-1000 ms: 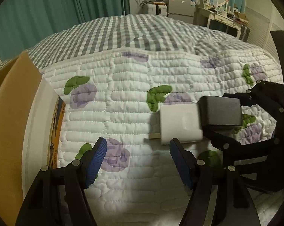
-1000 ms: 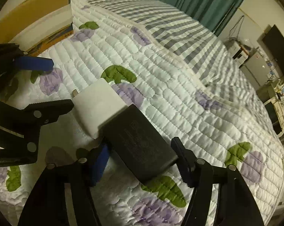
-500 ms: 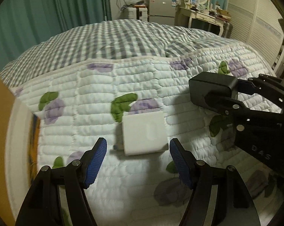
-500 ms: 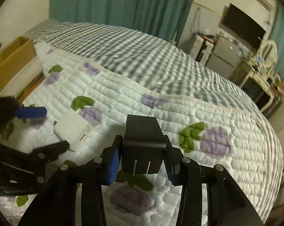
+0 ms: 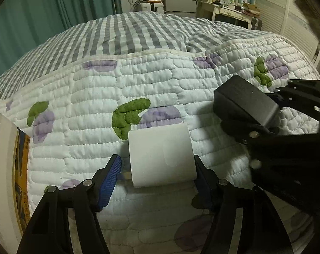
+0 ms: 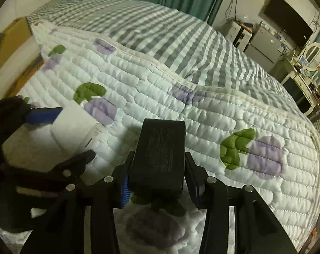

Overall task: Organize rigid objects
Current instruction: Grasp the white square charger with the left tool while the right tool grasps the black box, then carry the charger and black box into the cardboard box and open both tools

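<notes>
Since a second ago the left claw [image 5: 155,177] has come down around the white charger [image 5: 161,155] on the quilted bed [image 5: 96,110], its jaws just closing; the right pad touches, the left pad stands apart. The right claw [image 6: 157,185], then closing around the black adapter [image 6: 160,152] on the bed, now clamps it lifted clear. A cardboard box [image 5: 3,169] sits at left.

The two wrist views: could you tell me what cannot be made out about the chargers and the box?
- White charger: prongs hidden behind its body, left wrist view.
- Black charger: label unreadable, dark and blurred, right wrist view.
- Cardboard box: contents cut off by the left edge of the frame.
</notes>
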Available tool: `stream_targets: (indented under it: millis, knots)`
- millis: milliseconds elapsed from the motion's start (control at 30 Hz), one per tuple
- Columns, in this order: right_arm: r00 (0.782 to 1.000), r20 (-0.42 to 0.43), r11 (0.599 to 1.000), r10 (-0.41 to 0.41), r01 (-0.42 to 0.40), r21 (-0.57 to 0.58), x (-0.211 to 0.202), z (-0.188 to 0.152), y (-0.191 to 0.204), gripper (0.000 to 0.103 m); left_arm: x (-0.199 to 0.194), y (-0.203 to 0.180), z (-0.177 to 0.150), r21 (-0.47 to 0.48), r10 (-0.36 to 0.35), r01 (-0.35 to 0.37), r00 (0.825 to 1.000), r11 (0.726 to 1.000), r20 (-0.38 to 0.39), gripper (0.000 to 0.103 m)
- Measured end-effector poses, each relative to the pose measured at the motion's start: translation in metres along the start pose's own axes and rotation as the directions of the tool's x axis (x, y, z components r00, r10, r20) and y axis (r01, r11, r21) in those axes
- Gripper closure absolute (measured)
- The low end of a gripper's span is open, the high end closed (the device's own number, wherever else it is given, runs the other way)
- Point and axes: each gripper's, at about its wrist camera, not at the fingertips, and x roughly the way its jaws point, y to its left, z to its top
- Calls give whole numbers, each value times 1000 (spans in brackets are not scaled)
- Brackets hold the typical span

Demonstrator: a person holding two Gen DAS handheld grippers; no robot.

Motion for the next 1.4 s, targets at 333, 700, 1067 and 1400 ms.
stream_targets:
  millis: [333,700,1067,1400]
  knots:
    - [995,49,997,-82,81,15,-18,-9,7,65,-34,7,-14,34,-33,33,999,999,14,36]
    - [983,110,984,-145,132,116,-98,-34,22,65,-110,20,-23,37,-57,54,995,998,84,36]
    - [964,194,982,-181,167,86,-193,-14,69,65,-205,65,-14,31,-49,43,980,999,194,36]
    - [928,341,987,-153,158,13,-280,39,143,65,-292,147,-10,-11,35,-34,943,999,330,36]
